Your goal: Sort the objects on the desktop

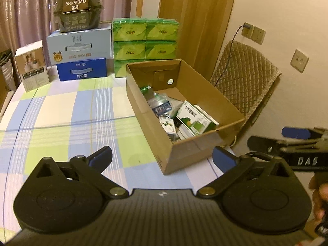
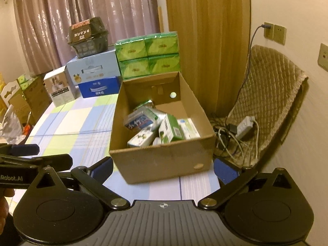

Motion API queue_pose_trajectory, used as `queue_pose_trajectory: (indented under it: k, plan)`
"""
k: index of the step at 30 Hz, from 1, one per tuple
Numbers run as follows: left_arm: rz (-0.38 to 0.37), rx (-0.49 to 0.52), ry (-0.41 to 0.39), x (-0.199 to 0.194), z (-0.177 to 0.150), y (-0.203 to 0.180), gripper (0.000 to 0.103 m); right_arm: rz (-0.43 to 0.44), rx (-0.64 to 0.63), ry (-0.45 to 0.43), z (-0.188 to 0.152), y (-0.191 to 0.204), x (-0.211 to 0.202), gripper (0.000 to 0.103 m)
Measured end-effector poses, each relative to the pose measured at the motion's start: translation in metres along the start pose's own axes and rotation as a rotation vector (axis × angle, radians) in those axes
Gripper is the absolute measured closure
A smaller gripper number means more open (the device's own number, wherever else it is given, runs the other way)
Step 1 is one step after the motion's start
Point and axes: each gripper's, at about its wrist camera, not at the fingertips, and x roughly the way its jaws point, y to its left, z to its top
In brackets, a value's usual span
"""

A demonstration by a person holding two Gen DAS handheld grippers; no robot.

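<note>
Above checked table, left gripper point(image 1: 162, 160) wide open, empty, right gripper point(image 2: 163, 169) likewise

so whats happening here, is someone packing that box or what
A person is holding two handheld grippers, and both the left gripper and right gripper are open and empty, hovering at the near end of an open cardboard box on the checked tablecloth. The box already holds several small green and white cartons and packets. No loose items show on the cloth near it; only stacked tissue packs and milk boxes stand at the table's far edge.
</note>
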Motion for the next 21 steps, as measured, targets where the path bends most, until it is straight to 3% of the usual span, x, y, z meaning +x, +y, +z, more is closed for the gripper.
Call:
queue_pose_trajectory:
  k: [10,21]
  plan:
    - [0.011,-0.004,0.022,-0.032,-0.022,-0.013,0.001,0.016,0.027,0.018,-0.016,0.005,-0.033,0.002]
    - [0.025,0.008,0.031,-0.043,-0.034,-0.018,0.001,0.009,0.02,0.01,-0.023,0.007,-0.042,0.002]
